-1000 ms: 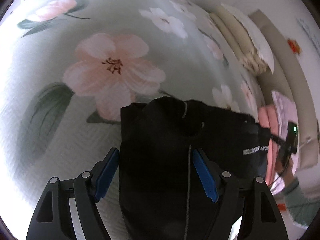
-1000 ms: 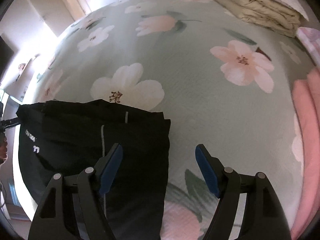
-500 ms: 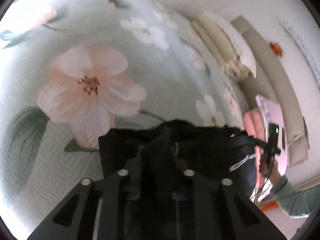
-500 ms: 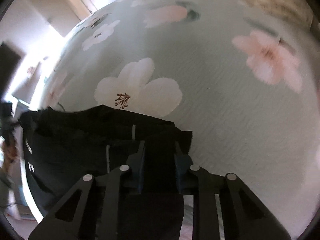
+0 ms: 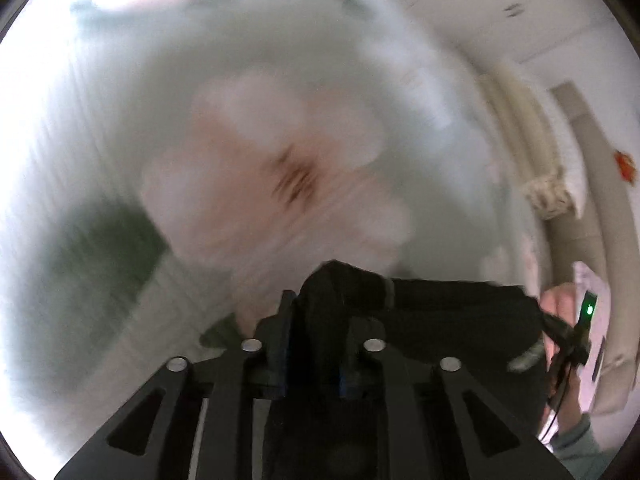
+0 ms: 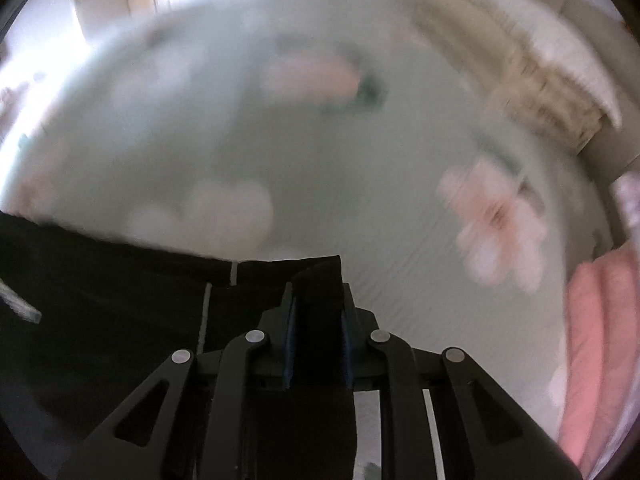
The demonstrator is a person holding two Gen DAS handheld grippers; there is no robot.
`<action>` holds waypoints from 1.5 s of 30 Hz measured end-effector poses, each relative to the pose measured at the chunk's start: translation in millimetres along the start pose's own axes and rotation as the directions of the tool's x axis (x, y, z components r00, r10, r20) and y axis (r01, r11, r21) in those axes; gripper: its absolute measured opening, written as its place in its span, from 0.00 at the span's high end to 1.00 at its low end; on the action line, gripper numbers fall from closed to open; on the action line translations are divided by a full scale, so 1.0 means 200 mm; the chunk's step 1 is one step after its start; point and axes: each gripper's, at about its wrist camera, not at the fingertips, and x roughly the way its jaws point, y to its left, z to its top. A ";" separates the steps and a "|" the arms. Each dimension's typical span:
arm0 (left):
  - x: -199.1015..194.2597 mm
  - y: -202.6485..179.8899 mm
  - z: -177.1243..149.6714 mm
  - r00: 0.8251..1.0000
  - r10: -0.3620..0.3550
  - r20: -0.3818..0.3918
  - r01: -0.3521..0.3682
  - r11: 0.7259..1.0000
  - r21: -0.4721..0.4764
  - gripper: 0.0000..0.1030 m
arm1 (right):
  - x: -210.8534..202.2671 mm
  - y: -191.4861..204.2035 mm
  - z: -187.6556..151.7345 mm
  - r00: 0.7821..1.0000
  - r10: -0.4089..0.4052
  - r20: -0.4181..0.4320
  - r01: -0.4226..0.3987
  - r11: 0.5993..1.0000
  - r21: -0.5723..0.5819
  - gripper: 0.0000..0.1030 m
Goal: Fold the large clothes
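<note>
A black garment [image 5: 448, 320] with a thin white stripe is held over a pale green bedspread with pink flowers [image 5: 280, 168]. My left gripper [image 5: 316, 320] is shut on one bunched corner of it. My right gripper [image 6: 318, 304] is shut on the other corner, and the rest of the garment [image 6: 100, 300] stretches off to the left. In the left wrist view the right gripper [image 5: 576, 336] with a green light shows at the far end of the cloth. Both views are blurred by motion.
A stack of folded cream blankets [image 6: 532, 80] lies at the far right of the bed. Folded pink cloth [image 6: 600, 340] lies at the right edge. A beige headboard [image 5: 592, 184] and white wall stand beyond the bed.
Both grippers went from open around the garment's corners to shut on them, then lifted the cloth and are moving fast; the bed now blurs behind.
</note>
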 end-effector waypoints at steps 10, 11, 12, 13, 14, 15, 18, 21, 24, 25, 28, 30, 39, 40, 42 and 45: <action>-0.26 0.08 0.04 0.989 0.057 0.137 -0.053 0.998 -0.035 0.50 | -0.02 -0.09 -0.02 0.999 -0.038 -0.006 0.038 0.996 0.079 0.55; -0.34 0.08 0.04 0.982 0.070 0.173 -0.064 0.997 -0.040 0.50 | -0.11 -0.14 -0.02 0.999 -0.020 0.028 0.016 0.992 0.122 0.54; -0.44 0.09 0.05 0.970 0.118 0.210 -0.109 0.992 -0.057 0.52 | -0.22 -0.18 -0.04 0.998 -0.007 0.066 -0.004 0.987 0.163 0.53; -0.49 0.09 0.04 0.964 0.139 0.228 -0.130 0.990 -0.056 0.52 | -0.30 -0.21 -0.05 0.996 0.002 0.089 -0.018 0.983 0.181 0.52; -0.57 0.05 0.02 0.958 0.136 0.253 -0.130 0.991 -0.038 0.53 | -0.44 -0.21 -0.08 0.991 0.025 0.132 -0.050 0.981 0.188 0.52; -0.64 0.00 -0.02 0.955 0.117 0.273 -0.120 0.993 -0.007 0.53 | -0.53 -0.19 -0.09 0.986 0.046 0.159 -0.074 0.982 0.176 0.52; -0.77 -0.31 -0.23 0.960 0.036 0.279 -0.079 0.986 0.144 0.52 | -0.77 -0.03 -0.17 0.971 0.136 0.195 -0.159 0.981 0.109 0.51; -0.72 -0.66 -0.52 0.982 -0.030 0.186 -0.023 0.961 0.276 0.51 | -0.87 0.27 -0.30 0.958 0.236 0.161 -0.239 0.971 0.000 0.51; -0.54 -0.91 -0.81 0.994 -0.083 0.077 0.051 0.935 0.350 0.51 | -0.82 0.49 -0.38 0.946 0.303 0.115 -0.299 0.953 -0.054 0.52; -0.45 -0.96 -0.88 0.996 -0.075 0.038 0.056 0.932 0.357 0.51 | -0.77 0.55 -0.41 0.951 0.294 0.096 -0.289 0.955 -0.065 0.52; -0.13 -1.00 -1.03 0.997 0.076 0.007 -0.073 0.922 0.380 0.52 | -0.49 0.71 -0.48 0.974 0.225 -0.020 -0.226 0.970 -0.086 0.52; 0.02 -0.97 -1.05 0.992 0.129 0.015 -0.125 0.921 0.368 0.51 | -0.38 0.75 -0.50 0.983 0.184 -0.017 -0.185 0.977 -0.109 0.52; -0.12 -1.04 -0.91 1.000 0.005 0.024 -0.012 0.948 0.318 0.51 | -0.57 0.59 -0.34 0.949 0.314 0.041 -0.312 0.949 -0.043 0.52; -0.15 -1.06 -0.91 0.999 0.006 0.046 -0.021 0.944 0.329 0.51 | -0.65 0.58 -0.29 0.948 0.299 0.104 -0.295 0.954 -0.057 0.52; -0.17 -1.08 -0.84 0.997 -0.012 0.074 -0.012 0.951 0.310 0.51 | -0.70 0.58 -0.20 0.949 0.272 0.162 -0.266 0.962 -0.060 0.52; -0.09 -0.97 -0.71 0.997 0.017 0.074 -0.033 0.976 0.215 0.50 | -0.51 0.63 -0.11 0.964 0.244 0.108 -0.243 0.970 -0.029 0.52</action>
